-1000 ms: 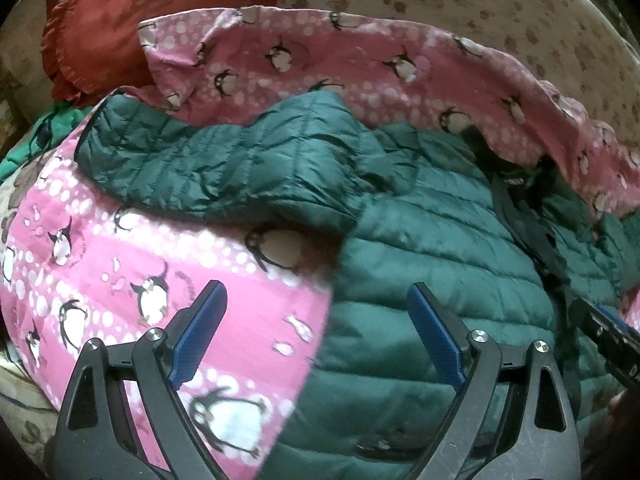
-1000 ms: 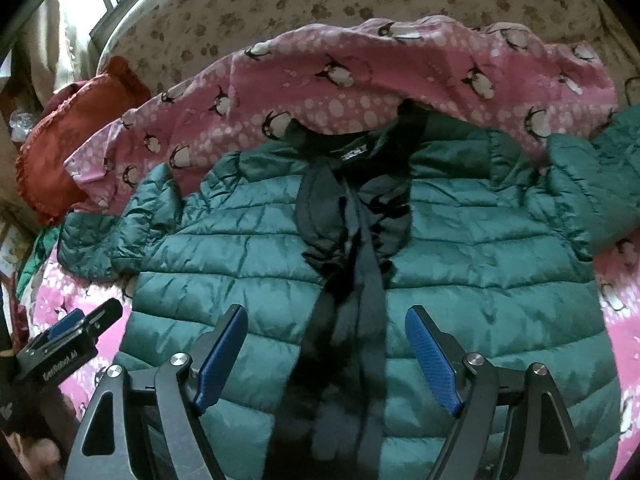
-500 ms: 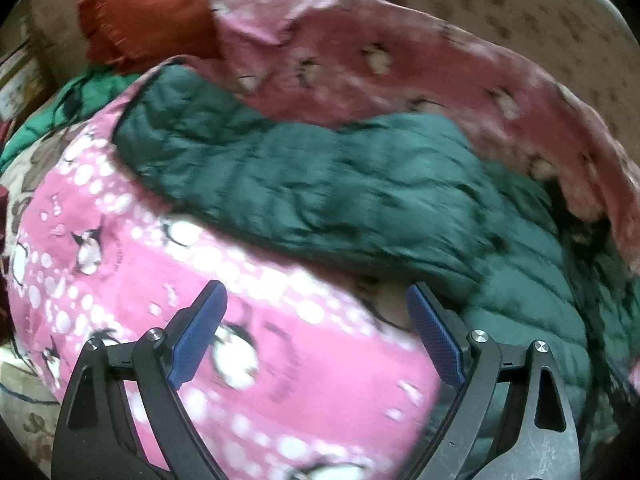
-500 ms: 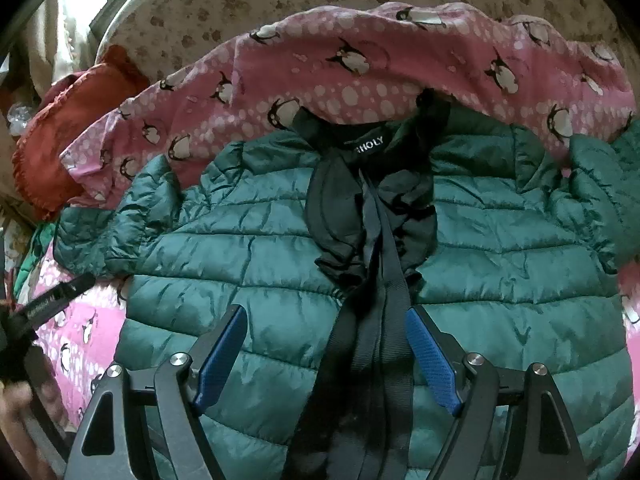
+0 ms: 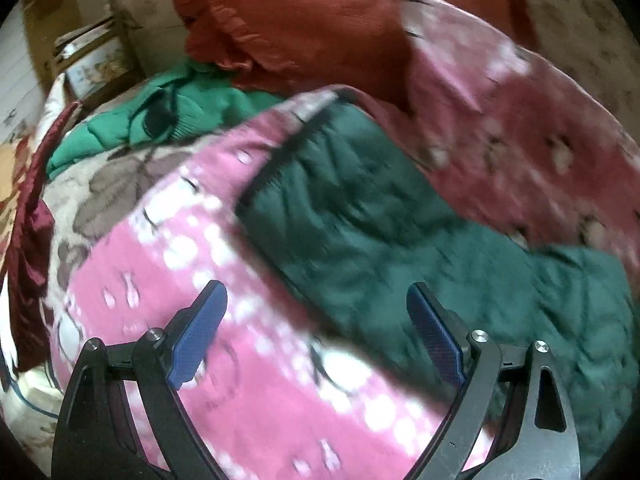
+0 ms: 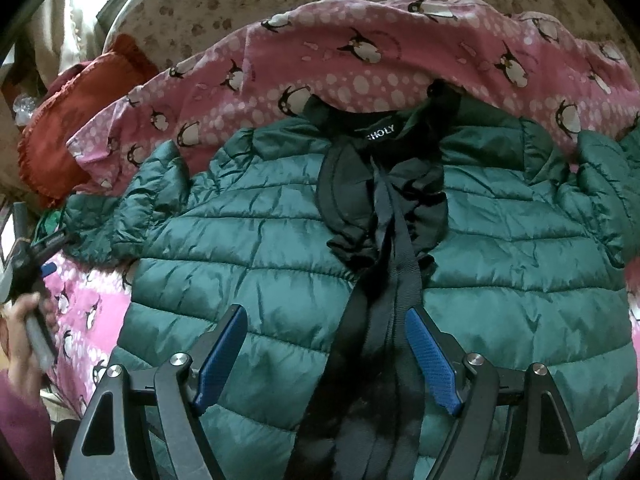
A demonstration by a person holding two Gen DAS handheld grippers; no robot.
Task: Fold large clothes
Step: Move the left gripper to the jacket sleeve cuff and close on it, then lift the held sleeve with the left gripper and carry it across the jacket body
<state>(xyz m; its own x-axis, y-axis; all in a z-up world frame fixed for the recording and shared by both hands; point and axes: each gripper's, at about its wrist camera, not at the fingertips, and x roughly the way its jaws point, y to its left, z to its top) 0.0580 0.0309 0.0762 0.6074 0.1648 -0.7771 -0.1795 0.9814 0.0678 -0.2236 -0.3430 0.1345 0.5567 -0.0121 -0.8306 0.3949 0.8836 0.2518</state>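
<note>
- While the dark green quilted jacket (image 6: 500, 248) lies spread front-up on the pink penguin-print blanket (image 6: 360, 60), its body fills the space ahead of and under the right tongs (image 6: 326, 356), with the collar at the far end from them.
- Black ruffled trim (image 6: 348, 208) runs down from the collar, and black ribbon straps (image 6: 396, 280) hang from it along the middle of the jacket, passing between the two blue pads of the right tongs.
- A small label (image 6: 380, 133) sits inside the collar; its lettering is only partly readable.
- One sleeve (image 6: 132, 216) stretches out to the left of the right tongs, puffed at the shoulder seam; the other sleeve bunches at the far right edge.
- Seen from the left wrist, that left sleeve (image 5: 360, 216) lies diagonally across the blanket (image 5: 248, 360) just ahead of the left tongs (image 5: 316, 330), its black-edged cuff (image 5: 280, 156) at the far upper end; the picture is blurred.
- Beyond the sleeve lie a rust-red cushion (image 5: 320, 20) and a bright green garment (image 5: 160, 116), to the upper left of the left tongs.
- Right tongs: released, spread wide, tilted downward over the lower front of the jacket, gripping nothing.
- Left tongs: released, spread wide, angled down over blanket and sleeve, with nothing clamped.
- A hand (image 6: 24, 340) holding the left tool's handle shows at the far left of the right-wrist view, with a maroon sleeve cuff (image 6: 20, 428) below it.
</note>
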